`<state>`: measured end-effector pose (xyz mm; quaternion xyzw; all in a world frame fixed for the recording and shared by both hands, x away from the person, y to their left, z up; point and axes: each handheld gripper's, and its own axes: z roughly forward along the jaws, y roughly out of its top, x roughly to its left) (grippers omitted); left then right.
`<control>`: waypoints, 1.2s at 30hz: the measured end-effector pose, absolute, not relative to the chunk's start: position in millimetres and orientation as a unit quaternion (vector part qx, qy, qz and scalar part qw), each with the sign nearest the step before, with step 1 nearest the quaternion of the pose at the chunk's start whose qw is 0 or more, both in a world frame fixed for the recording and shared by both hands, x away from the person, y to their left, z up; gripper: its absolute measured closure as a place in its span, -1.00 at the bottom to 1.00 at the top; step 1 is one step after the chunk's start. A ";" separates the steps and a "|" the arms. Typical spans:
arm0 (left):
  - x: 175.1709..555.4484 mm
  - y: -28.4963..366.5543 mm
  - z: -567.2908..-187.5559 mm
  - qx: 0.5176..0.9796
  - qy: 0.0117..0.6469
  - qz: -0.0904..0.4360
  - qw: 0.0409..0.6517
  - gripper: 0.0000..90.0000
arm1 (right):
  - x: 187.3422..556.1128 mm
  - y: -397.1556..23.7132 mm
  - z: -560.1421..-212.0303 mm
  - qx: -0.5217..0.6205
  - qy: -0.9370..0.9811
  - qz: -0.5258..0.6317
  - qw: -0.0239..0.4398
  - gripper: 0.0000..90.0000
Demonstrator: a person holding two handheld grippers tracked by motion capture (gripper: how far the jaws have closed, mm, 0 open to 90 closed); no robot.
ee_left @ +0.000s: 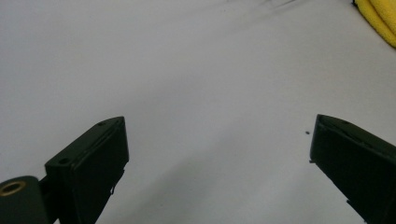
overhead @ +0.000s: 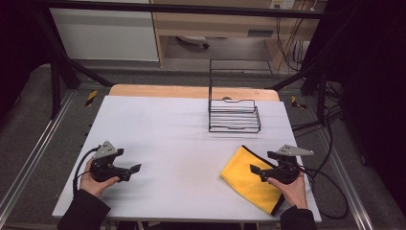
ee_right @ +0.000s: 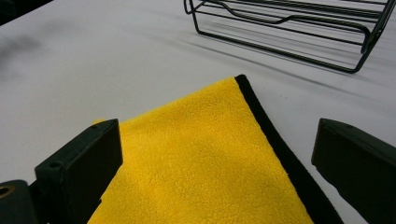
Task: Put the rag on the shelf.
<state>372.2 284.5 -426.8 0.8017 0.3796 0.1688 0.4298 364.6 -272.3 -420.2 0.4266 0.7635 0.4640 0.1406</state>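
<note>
The right gripper (overhead: 257, 171), a black two-jaw hand tool with a grey three-cornered plate on top, hangs over the folded yellow fleece cloth with a black trim edge (overhead: 250, 178), its jaws spread wide apart with nothing pinched between them. In the right gripper view, the cloth (ee_right: 205, 163) fills the space between and below the two black jaws, and its black-trimmed edge runs away toward a far corner; whether the jaw tips touch the fleece or float just above it is hard to tell from these angles. The person's right hand (overhead: 289, 187) holds this gripper from behind, over the cloth's near right part. The cloth lies flat on the white table top (overhead: 167, 143), and every other place here is given from it. The black wire rack basket with a tall back frame (overhead: 234, 115) stands beyond the cloth, near but apart from it, farther from the person. The left gripper (overhead: 135, 170), a matching black tool, sits well apart from the cloth on the opposite side of the table, held low by the person's left hand (overhead: 95, 182), its jaws pointing toward the cloth. Its jaws are also spread wide over bare white surface, and in the left gripper view a sliver of the cloth (ee_left: 380, 18) shows far off at the upper corner.
</note>
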 end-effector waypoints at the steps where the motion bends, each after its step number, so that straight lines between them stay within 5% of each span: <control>1: 372.2 284.4 -426.8 0.802 0.379 0.170 0.429 -0.90 | 364.6 -272.2 -420.1 0.427 0.763 0.465 0.141 -0.95; 19: 370.5 288.3 -427.4 0.797 0.388 0.173 0.429 -0.89 | 358.4 -236.8 -412.7 0.398 0.792 0.440 0.142 -0.79; 36: 369.6 292.0 -426.2 0.795 0.391 0.181 0.426 -0.88 | 351.1 -170.6 -440.6 0.342 0.853 0.376 0.119 0.11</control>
